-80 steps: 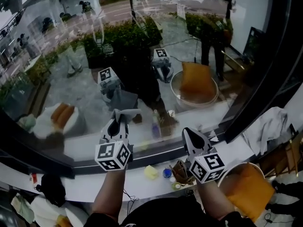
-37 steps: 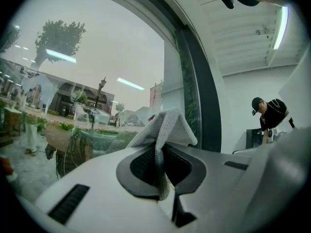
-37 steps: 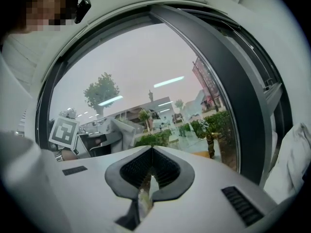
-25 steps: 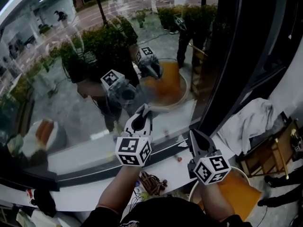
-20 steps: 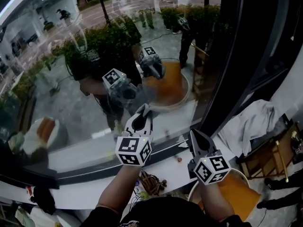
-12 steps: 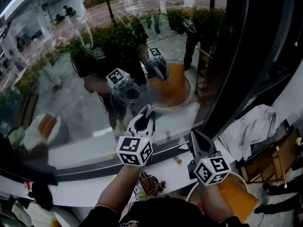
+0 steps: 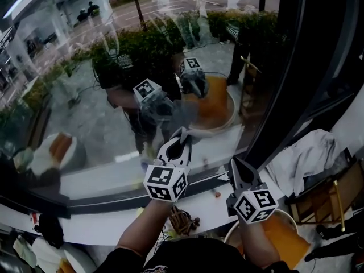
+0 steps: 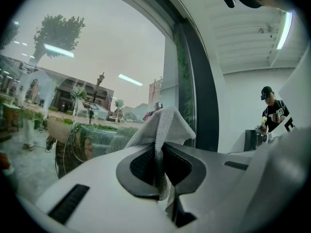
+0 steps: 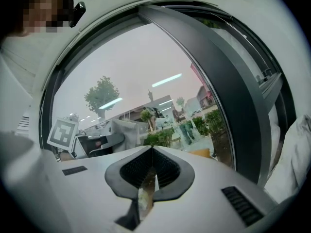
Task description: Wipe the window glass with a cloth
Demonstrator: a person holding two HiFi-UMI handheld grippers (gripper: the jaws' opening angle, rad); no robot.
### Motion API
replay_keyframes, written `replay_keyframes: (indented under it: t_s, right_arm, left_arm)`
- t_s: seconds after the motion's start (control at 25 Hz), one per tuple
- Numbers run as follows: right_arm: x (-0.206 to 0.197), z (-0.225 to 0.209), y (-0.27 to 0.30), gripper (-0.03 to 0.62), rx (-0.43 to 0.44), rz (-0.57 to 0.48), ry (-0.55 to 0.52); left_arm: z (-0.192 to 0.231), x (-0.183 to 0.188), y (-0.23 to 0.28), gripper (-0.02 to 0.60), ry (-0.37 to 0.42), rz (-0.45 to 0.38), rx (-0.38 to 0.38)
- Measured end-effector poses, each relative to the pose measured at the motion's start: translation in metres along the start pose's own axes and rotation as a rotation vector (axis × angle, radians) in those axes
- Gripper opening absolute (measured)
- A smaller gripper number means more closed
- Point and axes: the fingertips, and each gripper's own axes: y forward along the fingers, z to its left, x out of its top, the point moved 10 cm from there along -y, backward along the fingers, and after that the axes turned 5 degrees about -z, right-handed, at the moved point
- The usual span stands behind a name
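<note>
Head view: the left forearm [image 7: 136, 232] reaches up and forward from the bottom edge, bare-skinned. It carries the left tongs [image 7: 182, 134] nose-first at the window glass [image 7: 85, 101], with their marker cube [image 7: 166, 182] facing back at the camera. The tip sits right at the pane, and its mirror image hangs just beyond it in the glass. The right tongs [image 7: 235, 165] ride lower and to the right of the left pair, held back from the pane over the white sill [image 7: 108, 223]. They angle towards the dark window frame [image 7: 296, 67]. Directly below the right tongs sits an orange basin [image 7: 287, 232]. Off to their right lies a heap of white fabric [image 7: 307, 152].

Left gripper view: the jaws are clamped together on the cloth [image 8: 163, 125]. This grey knit rag stands up in a peak from the nip, with a strip trailing down through the slot. The glass fills everything left of the tongs, and the frame runs up just to the right of the cloth. Far right, a person [image 8: 273, 115] in a cap stands by a white wall.

Right gripper view: the jaws are pressed together with nothing between them. The glass arches ahead, and the frame sweeps down to the right of the tongs. Reflected in the pane to the left are the cube and cloth of the other tongs.
</note>
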Motion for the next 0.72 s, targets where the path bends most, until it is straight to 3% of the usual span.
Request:
replay_keyframes:
  t_s: [0.72]
  right_arm:
    - [-0.001, 0.000, -0.009, 0.028, 0.046, 0.001, 0.015]
  left_arm:
    - [-0.020, 0.003, -0.018, 0.018, 0.020, -0.015, 0.012]
